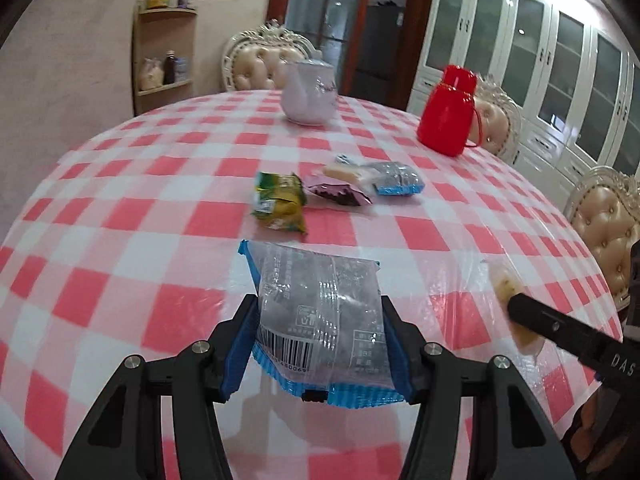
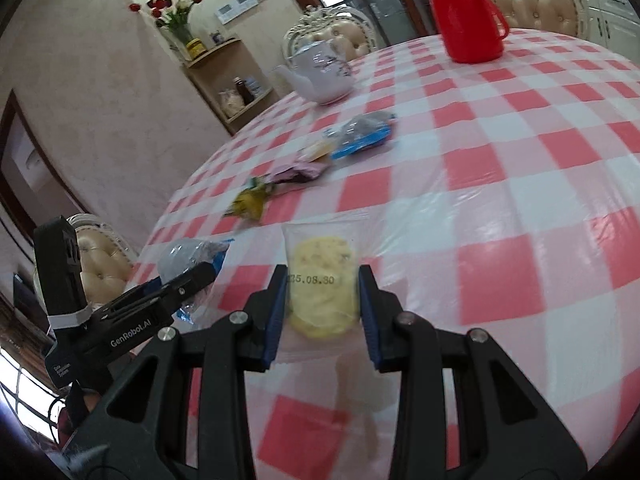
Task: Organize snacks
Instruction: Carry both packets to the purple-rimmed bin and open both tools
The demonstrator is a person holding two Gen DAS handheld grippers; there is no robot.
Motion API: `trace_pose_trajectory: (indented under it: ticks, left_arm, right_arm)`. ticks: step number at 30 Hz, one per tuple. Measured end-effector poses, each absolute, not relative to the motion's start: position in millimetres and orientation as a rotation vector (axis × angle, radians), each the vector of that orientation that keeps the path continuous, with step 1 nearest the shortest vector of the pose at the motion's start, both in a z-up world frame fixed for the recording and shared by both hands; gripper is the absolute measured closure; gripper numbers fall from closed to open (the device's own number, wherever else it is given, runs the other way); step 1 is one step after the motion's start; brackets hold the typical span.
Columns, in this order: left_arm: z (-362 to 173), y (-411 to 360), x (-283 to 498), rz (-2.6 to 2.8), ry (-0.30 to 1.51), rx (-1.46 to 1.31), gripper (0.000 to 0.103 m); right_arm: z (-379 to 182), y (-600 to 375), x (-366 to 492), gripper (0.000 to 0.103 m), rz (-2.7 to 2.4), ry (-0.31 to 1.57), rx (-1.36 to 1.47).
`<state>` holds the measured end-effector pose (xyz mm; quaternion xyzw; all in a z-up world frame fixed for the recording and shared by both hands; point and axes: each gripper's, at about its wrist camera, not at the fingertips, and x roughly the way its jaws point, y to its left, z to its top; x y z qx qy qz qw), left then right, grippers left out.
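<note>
Each gripper holds one snack packet above the checked table.

The left gripper (image 1: 318,322) presses its blue pads on both sides of a clear packet with blue edges (image 1: 316,312), dark filling inside and a barcode facing the camera. The right gripper (image 2: 322,300) is narrower and clamps a clear packet with a yellow pastry (image 2: 322,288), a printed date on its front. Further out on the red-and-white tablecloth (image 1: 140,184) lie together a green packet (image 1: 278,204), a dark pink packet (image 1: 338,192), a pale bar (image 1: 344,172) and another blue-edged packet (image 1: 396,178). Behind them stand a white teapot (image 1: 308,92) and a red thermos jug (image 1: 448,110).
</note>
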<state>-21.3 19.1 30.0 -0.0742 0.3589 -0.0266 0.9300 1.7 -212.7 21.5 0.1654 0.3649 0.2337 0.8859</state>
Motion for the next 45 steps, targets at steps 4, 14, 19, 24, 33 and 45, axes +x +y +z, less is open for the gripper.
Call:
trace_pose_trajectory:
  ticks: [4, 14, 19, 24, 33, 45]
  left_arm:
    - [32, 32, -38, -0.030, 0.714, -0.189, 0.045]
    - [40, 58, -70, 0.049, 0.672, -0.197, 0.045]
    - [41, 74, -87, 0.081, 0.674, -0.205, 0.045]
    - [43, 91, -105, 0.113, 0.683, -0.203, 0.045]
    - [47, 134, -143, 0.168, 0.672, -0.247, 0.045]
    - [57, 213, -224, 0.318, 0.598, -0.341, 0.045]
  right_arm:
    - [22, -188, -9, 0.065, 0.542, 0.751, 0.321]
    - [15, -142, -20, 0.065, 0.656, 0.785, 0.291]
    - [15, -128, -23, 0.065, 0.704, 0.796, 0.300]
    - [9, -105, -27, 0.065, 0.773, 0.838, 0.314]
    - [2, -46, -42, 0.065, 0.921, 0.894, 0.290]
    - [-1, 37, -77, 0.065, 1.121, 0.933, 0.208]
